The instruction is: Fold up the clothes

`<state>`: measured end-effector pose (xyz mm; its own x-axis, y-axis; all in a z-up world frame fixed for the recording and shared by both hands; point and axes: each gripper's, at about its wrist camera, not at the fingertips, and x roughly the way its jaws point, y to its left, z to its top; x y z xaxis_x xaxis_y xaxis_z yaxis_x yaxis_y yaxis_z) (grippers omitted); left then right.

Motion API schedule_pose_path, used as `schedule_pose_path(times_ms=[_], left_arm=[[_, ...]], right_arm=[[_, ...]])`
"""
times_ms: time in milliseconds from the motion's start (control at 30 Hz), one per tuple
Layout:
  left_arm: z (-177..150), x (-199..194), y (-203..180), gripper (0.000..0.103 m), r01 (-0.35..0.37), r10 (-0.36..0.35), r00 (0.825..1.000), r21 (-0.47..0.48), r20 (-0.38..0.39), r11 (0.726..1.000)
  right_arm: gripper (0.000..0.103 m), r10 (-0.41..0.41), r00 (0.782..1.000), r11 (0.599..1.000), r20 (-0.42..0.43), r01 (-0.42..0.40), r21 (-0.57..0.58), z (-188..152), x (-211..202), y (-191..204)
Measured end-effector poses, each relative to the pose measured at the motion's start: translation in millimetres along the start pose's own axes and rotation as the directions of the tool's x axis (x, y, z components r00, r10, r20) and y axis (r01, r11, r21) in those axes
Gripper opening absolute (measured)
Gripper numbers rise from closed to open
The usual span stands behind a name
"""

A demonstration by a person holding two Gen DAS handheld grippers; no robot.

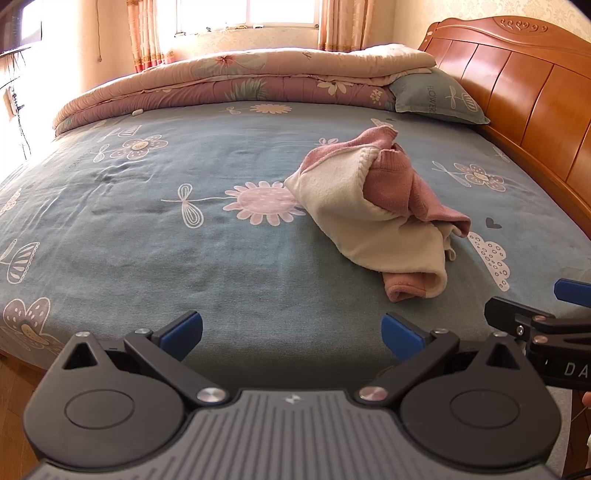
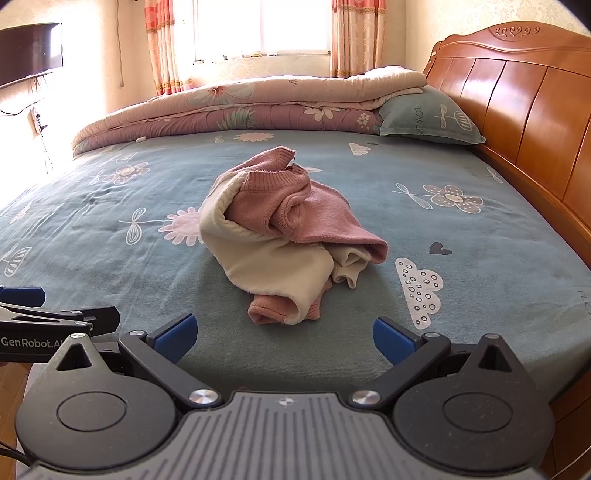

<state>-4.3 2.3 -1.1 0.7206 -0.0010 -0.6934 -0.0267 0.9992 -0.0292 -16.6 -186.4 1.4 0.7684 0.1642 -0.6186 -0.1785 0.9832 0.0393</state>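
A crumpled pink and cream sweater (image 1: 376, 214) (image 2: 288, 229) lies in a heap on the blue floral bed sheet (image 1: 184, 236) (image 2: 480, 236). My left gripper (image 1: 291, 334) hovers open over the near edge of the bed, with the sweater ahead and to its right. My right gripper (image 2: 282, 334) is open too, straight in front of the sweater and short of it. Nothing sits between either pair of blue fingertips. Each gripper shows at the edge of the other's view.
A folded pink floral quilt (image 1: 236, 81) (image 2: 236, 107) lies along the far side of the bed. A blue pillow (image 1: 436, 96) (image 2: 428, 114) rests against the wooden headboard (image 1: 524, 88) (image 2: 517, 96) on the right. A window with curtains (image 2: 258, 26) is behind.
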Motion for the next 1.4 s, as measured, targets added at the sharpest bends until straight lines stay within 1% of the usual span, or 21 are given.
schedule_pose_path(times_ms=[733,1100,1400], left_arm=[[1.5,5.2,0.9,0.102,0.001,-0.001,1.000,0.000,-0.011,1.000],[7.8,14.2,0.7,0.102,0.006,-0.006,1.000,0.000,-0.024,1.000],[16.9,15.3,1.9,0.102,0.004,-0.004,1.000,-0.005,-0.022,1.000]], right_arm=[[0.103,0.000,1.000,1.000,-0.023,0.000,-0.014,1.3,6.1,2.1],[0.103,-0.014,0.999,1.000,-0.051,0.013,-0.022,5.8,15.4,0.8],[0.103,-0.017,0.999,1.000,-0.046,0.016,-0.020,13.9,15.1,-2.2]])
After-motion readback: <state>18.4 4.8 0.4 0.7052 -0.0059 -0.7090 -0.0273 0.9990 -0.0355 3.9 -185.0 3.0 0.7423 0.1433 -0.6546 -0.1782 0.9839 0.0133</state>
